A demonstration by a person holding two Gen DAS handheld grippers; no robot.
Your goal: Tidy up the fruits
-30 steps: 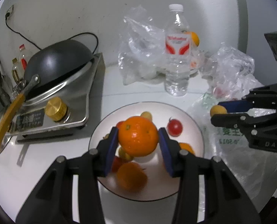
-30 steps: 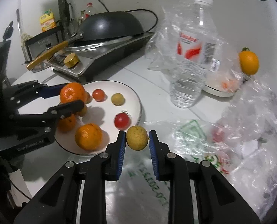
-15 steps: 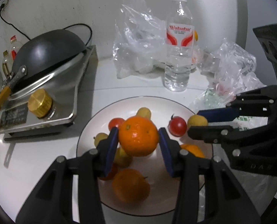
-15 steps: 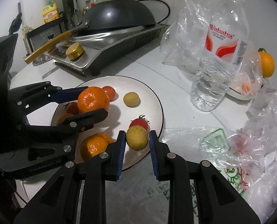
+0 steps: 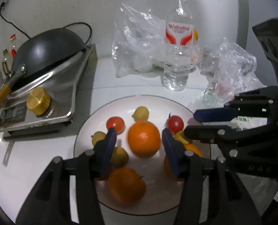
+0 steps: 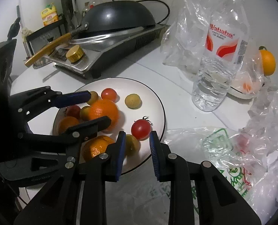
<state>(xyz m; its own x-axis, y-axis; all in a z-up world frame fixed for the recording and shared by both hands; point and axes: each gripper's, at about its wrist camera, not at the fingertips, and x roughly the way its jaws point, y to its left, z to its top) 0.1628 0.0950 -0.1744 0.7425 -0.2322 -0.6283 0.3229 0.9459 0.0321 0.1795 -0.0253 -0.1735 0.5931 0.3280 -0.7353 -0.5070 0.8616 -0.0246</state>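
Observation:
A white plate (image 5: 157,106) holds several fruits: oranges, red tomatoes (image 5: 115,124) and small yellow fruits. My left gripper (image 5: 138,133) hovers over it with its jaws opening. A large orange (image 5: 143,138) lies between the blue pads with a gap on each side, so it is not gripped. My right gripper (image 6: 137,134) hangs over the plate's (image 6: 150,97) near-right rim with its pads a little apart. A small yellow fruit (image 6: 132,145) rests on the plate against the left pad, clear of the right one. A red tomato (image 6: 140,129) sits just beyond the tips.
A water bottle (image 6: 219,56) stands behind the plate, with crumpled clear bags (image 5: 137,37) around it. A printed plastic bag (image 6: 223,150) lies to the right. A stove with a dark wok (image 5: 45,56) fills the left. One orange (image 6: 268,61) sits by a small dish at the far right.
The left pads have spread and the large orange has dropped from them onto the plate. The small yellow fruit has left the right pads and now lies on the plate.

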